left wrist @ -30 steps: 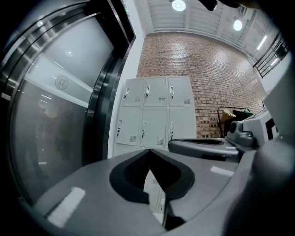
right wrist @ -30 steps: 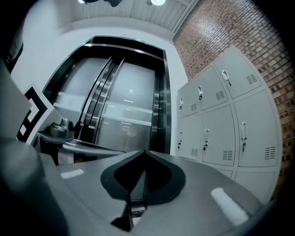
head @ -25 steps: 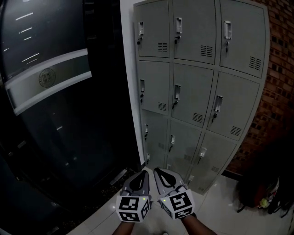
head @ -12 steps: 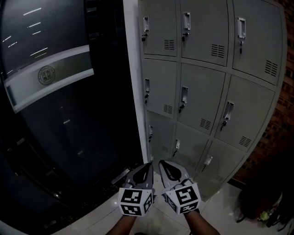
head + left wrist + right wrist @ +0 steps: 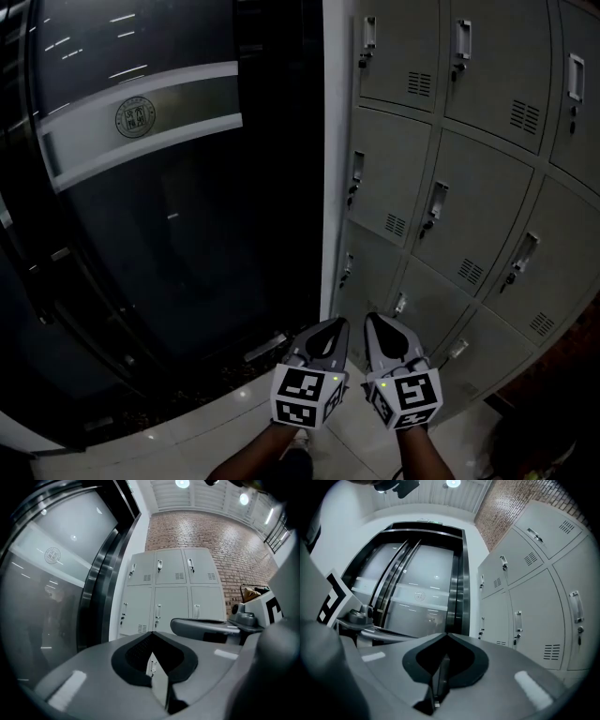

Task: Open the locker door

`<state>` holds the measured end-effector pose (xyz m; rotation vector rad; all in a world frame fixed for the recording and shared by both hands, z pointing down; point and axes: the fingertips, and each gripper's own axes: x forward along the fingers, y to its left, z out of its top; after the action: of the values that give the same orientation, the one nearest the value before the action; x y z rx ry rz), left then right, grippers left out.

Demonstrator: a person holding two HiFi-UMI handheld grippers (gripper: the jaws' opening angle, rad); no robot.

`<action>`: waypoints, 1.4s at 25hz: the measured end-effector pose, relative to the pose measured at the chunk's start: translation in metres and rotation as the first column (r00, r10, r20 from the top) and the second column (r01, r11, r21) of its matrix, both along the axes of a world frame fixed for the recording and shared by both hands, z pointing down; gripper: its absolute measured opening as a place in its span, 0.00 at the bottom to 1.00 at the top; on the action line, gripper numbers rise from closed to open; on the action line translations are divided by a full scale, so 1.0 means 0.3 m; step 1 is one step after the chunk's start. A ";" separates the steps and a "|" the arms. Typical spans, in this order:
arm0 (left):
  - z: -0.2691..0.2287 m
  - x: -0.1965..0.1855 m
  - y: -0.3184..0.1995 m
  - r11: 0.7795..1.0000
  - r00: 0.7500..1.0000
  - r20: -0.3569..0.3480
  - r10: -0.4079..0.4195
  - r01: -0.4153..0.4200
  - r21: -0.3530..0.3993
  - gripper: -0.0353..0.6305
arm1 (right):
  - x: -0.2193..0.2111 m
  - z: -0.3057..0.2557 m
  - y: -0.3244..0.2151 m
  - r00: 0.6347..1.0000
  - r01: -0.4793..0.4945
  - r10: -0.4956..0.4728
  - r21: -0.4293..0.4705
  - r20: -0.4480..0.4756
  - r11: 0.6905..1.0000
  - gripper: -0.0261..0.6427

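A grey block of lockers (image 5: 469, 187) stands at the right, three columns wide, and every door I see is shut. Each door has a small handle with a lock under it, such as the handle (image 5: 436, 202) on the middle column. The lockers also show ahead in the left gripper view (image 5: 171, 588) and at the right of the right gripper view (image 5: 534, 597). My left gripper (image 5: 333, 325) and right gripper (image 5: 375, 319) hang side by side low in the head view, short of the lockers. Both are shut with nothing between their jaws, and neither touches a door.
A dark glass door (image 5: 141, 234) with a pale band and a round emblem (image 5: 136, 116) fills the left. A white pillar (image 5: 336, 187) separates it from the lockers. Behind the lockers rises a brick wall (image 5: 211, 531). Pale floor tiles (image 5: 216, 422) lie below.
The head view has swung to the left, so the lockers have slid to the right of the picture and the glass door fills more of it. Both grippers stay shut, side by side.
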<state>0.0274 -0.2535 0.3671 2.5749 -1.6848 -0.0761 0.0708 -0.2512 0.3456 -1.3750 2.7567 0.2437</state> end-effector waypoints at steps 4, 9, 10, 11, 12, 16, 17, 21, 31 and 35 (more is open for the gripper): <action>-0.016 -0.036 -0.123 1.000 1.000 -0.007 -0.005 0.005 0.009 0.06 | -0.043 -0.017 -0.120 1.000 0.008 -0.008 0.011 -0.002 1.000 0.04; -0.033 -0.094 -0.280 1.000 1.000 -0.009 -0.010 0.010 0.009 0.06 | -0.098 -0.034 -0.284 1.000 0.007 -0.007 0.012 -0.008 1.000 0.04; -0.035 -0.107 -0.310 1.000 1.000 -0.009 -0.010 0.010 0.008 0.06 | -0.106 -0.036 -0.316 1.000 0.005 -0.005 0.011 -0.009 1.000 0.04; -0.036 -0.120 -0.340 1.000 1.000 -0.011 -0.011 0.011 0.007 0.06 | -0.114 -0.037 -0.349 1.000 0.001 -0.001 0.010 -0.010 1.000 0.04; -0.038 -0.132 -0.369 1.000 1.000 -0.012 -0.010 0.010 0.006 0.06 | -0.122 -0.040 -0.381 1.000 -0.003 0.003 0.009 -0.011 1.000 0.04; -0.043 -0.182 -0.479 1.000 1.000 -0.013 -0.005 0.005 0.001 0.06 | -0.163 -0.066 -0.498 1.000 -0.012 0.012 0.018 -0.007 1.000 0.04; -0.047 -0.195 -0.506 1.000 1.000 -0.012 -0.003 0.003 0.001 0.06 | -0.176 -0.076 -0.527 1.000 -0.013 0.014 0.023 -0.007 1.000 0.04; -0.067 -0.255 -0.605 1.000 1.000 -0.014 -0.004 0.004 0.003 0.06 | -0.231 -0.093 -0.649 0.999 -0.022 0.023 0.036 -0.033 0.999 0.05; -0.139 -0.269 -0.802 0.999 0.999 -0.037 0.038 -0.037 0.019 0.06 | -0.272 -0.142 -0.909 0.997 -0.067 0.069 0.039 -0.039 0.997 0.06; -0.144 -0.260 -0.845 0.997 0.997 -0.022 0.071 -0.070 0.023 0.06 | -0.269 -0.169 -1.001 0.997 -0.079 0.080 0.042 -0.018 0.996 0.06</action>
<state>-0.0506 -0.5071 0.3237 2.6362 -1.5926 -0.1212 -0.0099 -0.5514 0.2947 -1.4817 2.6990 0.3180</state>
